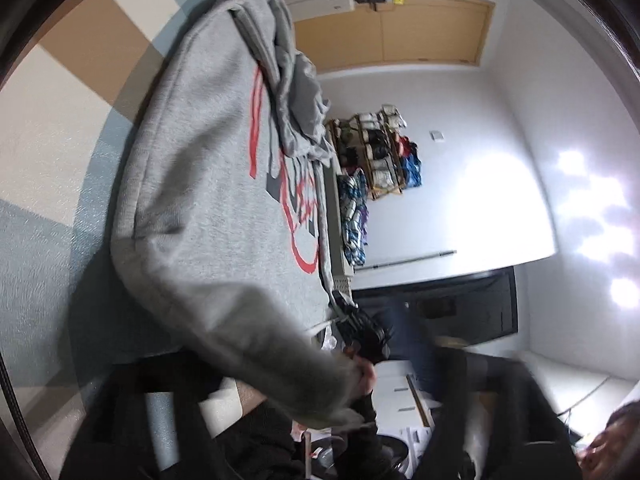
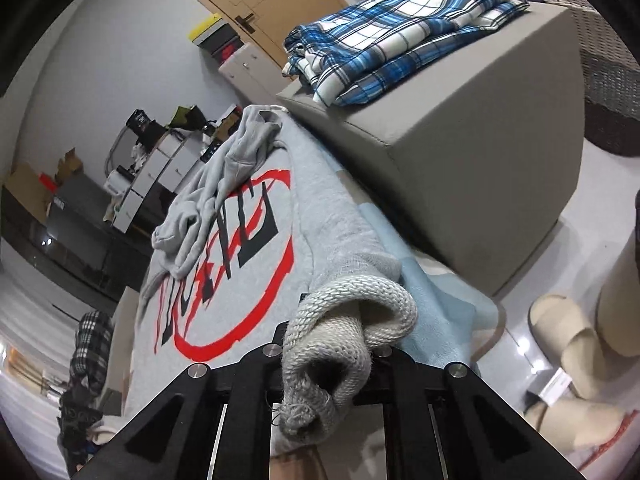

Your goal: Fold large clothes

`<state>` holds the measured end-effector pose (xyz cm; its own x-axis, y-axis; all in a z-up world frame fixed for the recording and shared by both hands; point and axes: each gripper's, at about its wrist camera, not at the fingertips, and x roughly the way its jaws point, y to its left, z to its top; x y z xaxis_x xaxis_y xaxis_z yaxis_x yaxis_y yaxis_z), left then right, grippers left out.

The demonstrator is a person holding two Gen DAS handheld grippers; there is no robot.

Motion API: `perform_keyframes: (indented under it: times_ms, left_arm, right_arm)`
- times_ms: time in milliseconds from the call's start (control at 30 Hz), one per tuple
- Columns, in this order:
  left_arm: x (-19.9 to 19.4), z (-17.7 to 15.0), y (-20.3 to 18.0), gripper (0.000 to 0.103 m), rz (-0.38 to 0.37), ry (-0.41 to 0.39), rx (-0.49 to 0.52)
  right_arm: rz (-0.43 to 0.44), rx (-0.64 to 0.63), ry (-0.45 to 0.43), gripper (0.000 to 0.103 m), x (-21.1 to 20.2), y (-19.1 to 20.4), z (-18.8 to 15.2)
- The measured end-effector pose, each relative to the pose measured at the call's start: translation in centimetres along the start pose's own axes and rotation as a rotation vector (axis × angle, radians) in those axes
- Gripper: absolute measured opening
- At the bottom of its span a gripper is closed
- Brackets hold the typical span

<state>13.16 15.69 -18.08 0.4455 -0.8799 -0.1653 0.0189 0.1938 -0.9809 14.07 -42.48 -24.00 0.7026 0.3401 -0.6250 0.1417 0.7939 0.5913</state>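
A large grey hoodie (image 1: 208,184) with a red and black print lies spread on a pale blue, tan and white blanket (image 1: 60,128). Its hood (image 2: 224,168) is bunched over the print. My right gripper (image 2: 332,344) is shut on the hoodie's ribbed hem (image 2: 352,320) at a near corner. In the left wrist view the other gripper (image 1: 360,332) shows dark against the far corner of the hoodie. A grey sleeve (image 1: 280,352) hangs across the left wrist view and hides my left gripper's own fingers.
A grey ottoman (image 2: 480,152) stands beside the blanket with a folded blue plaid garment (image 2: 400,40) on it. Beige slippers (image 2: 568,344) lie on the floor. White drawers (image 2: 160,168) and a wooden door (image 2: 260,0) stand behind. A rack of rolled cloth (image 1: 380,148) leans at the wall.
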Motion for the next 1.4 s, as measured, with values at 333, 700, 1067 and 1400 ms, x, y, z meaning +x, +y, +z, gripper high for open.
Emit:
perform_keyframes:
  times_ms: [333, 700, 1067, 1400]
  left_arm:
    - [0.9, 0.3, 0.6, 0.084, 0.105, 0.025, -0.044]
    - [3.4, 0.0, -0.4, 0.084, 0.337, 0.07, -0.028]
    - [2.1, -1.6, 0.1, 0.002, 0.529, 0.124, 0.068]
    - [1.4, -3.7, -1.3, 0.0, 0.643, 0.181, 0.248]
  right_arm:
    - [0.047, 0.051, 0.065, 0.016, 1.3, -0.6, 0.5]
    - [0.048, 0.011, 0.089, 0.014, 2.8, 0.5, 1.2]
    - [0.022, -0.05, -0.017, 0.011, -0.6, 1.4, 0.6]
    - [0.014, -0.119, -0.023, 0.01, -2.4, 3.2, 0.2]
